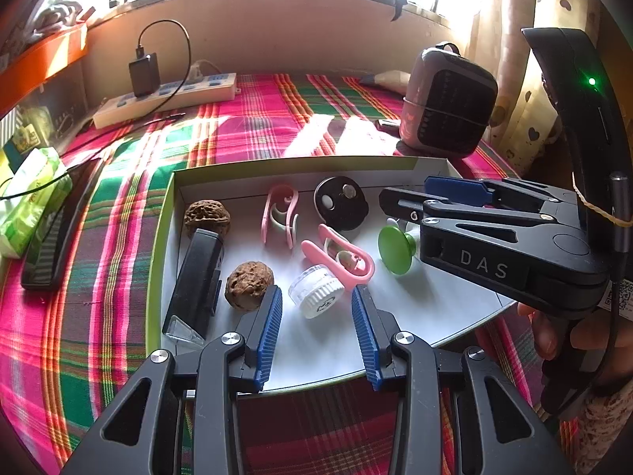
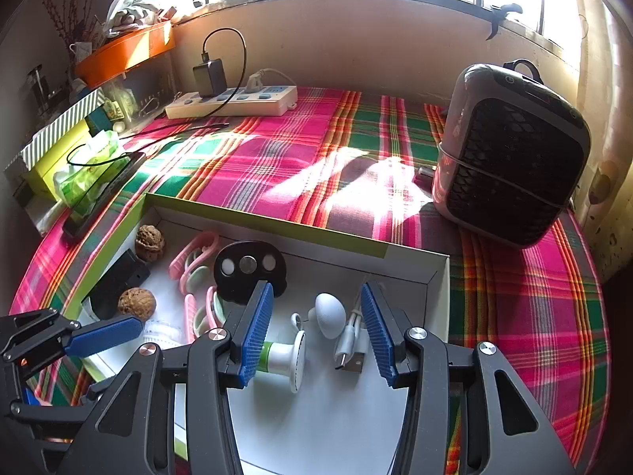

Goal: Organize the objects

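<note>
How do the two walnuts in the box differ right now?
The far walnut sits in the box's back corner, touching the black device's end; the near walnut lies beside the device, close to the left gripper. The far one looks darker. Both are wrinkled, brown and loose.

Lying loose in an open white tray (image 1: pixel 180 186) with green outer walls: two brown walnuts (image 1: pixel 207 216), two pink clips (image 1: pixel 280 215), black disc (image 1: pixel 340 202), clear white-capped jar (image 1: pixel 316 291) on its side, green-topped spool (image 1: pixel 395 243), black stapler-like block (image 1: pixel 198 281) at frame left.
</note>
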Motion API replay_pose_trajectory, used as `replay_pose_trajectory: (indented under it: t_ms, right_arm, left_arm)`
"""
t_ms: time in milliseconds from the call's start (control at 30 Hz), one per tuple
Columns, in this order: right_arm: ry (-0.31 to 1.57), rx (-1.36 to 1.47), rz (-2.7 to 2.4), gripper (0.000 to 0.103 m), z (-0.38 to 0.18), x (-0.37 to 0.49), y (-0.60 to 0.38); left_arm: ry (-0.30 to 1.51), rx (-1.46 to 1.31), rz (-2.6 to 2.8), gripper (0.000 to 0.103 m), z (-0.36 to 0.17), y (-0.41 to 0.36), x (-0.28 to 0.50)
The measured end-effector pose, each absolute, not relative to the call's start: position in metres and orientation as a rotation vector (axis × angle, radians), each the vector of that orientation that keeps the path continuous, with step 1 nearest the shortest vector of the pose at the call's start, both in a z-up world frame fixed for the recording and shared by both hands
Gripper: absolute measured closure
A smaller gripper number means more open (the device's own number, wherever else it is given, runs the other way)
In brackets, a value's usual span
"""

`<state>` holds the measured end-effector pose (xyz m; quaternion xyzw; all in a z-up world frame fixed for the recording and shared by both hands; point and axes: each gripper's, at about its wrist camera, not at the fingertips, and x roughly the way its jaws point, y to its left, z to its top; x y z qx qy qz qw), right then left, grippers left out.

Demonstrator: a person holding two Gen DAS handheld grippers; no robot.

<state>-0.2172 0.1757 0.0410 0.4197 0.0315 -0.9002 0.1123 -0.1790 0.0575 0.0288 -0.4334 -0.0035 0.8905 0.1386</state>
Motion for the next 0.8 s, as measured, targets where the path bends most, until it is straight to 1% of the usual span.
replay_pose_trajectory:
  t_ms: [800]
  right_arm:
    - [0.012,1.116,-2.753,0.055,0.068,-0.151,0.181]
  left_arm:
    - [-0.024,-1.191,2.640,0.068,0.045,0.050,-0.140]
